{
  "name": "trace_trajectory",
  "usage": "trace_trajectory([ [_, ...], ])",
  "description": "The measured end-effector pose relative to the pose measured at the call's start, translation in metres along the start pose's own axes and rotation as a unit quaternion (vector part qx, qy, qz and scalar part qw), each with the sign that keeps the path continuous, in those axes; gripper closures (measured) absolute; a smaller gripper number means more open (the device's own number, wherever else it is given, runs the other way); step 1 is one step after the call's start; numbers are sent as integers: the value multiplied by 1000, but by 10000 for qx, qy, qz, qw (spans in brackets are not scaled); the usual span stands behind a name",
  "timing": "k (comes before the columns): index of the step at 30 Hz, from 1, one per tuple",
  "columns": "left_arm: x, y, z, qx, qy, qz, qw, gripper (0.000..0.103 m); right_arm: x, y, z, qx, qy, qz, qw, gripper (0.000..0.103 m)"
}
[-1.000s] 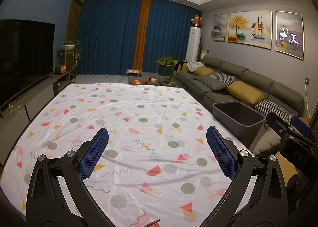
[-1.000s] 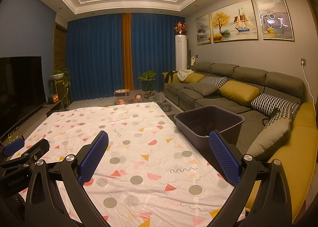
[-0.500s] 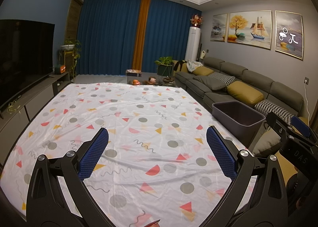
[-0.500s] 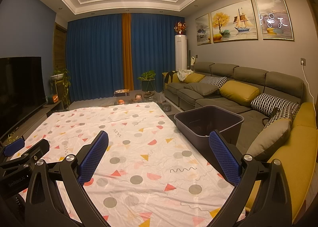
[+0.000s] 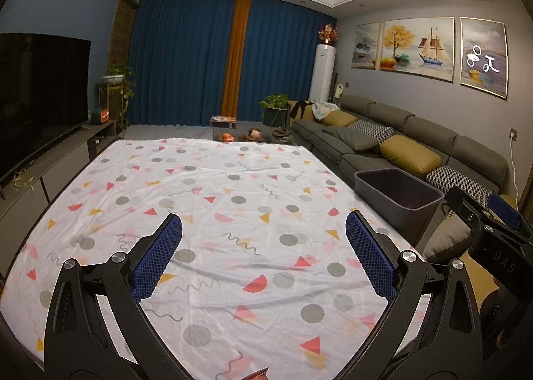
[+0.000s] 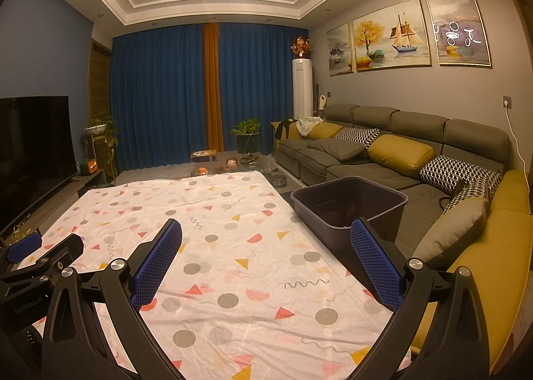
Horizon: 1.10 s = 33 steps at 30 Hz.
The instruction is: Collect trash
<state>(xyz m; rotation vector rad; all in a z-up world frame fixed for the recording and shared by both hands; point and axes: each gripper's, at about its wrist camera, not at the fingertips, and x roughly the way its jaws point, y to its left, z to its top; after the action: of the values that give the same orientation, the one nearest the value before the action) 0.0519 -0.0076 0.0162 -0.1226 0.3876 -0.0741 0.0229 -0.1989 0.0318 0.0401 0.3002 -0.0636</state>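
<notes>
You held both grippers above the near edge of the table, which was covered with a white cloth (image 5: 213, 187) printed with dots and triangles. The left gripper (image 5: 264, 248) had its fingers spread wide, with nothing between them. The right gripper (image 6: 265, 253) was the same, fingers wide apart and empty.

The dark bin (image 6: 348, 205) stood at the right edge of the table, between the table and the sofa (image 6: 416, 143). Something dark seemed to lie at its bottom, but it was too dim to tell what.

No trash showed clearly on the cloth. Only a small reddish thing (image 5: 256, 374) appeared at the near edge, at the bottom of the left view, and most of it was cut off. If it was trash, I judge it was probably light and small, so you would pinch it gently across its middle. The cloth was soft and wrinkled, so low fingers could catch it.
</notes>
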Motion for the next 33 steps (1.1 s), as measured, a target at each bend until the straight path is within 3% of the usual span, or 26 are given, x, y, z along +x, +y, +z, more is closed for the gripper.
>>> trace_trajectory([
  [33,-1,-2,-1,3,4,-10,10000,6,-3,-3,1,29,-30,-5,10000,6],
])
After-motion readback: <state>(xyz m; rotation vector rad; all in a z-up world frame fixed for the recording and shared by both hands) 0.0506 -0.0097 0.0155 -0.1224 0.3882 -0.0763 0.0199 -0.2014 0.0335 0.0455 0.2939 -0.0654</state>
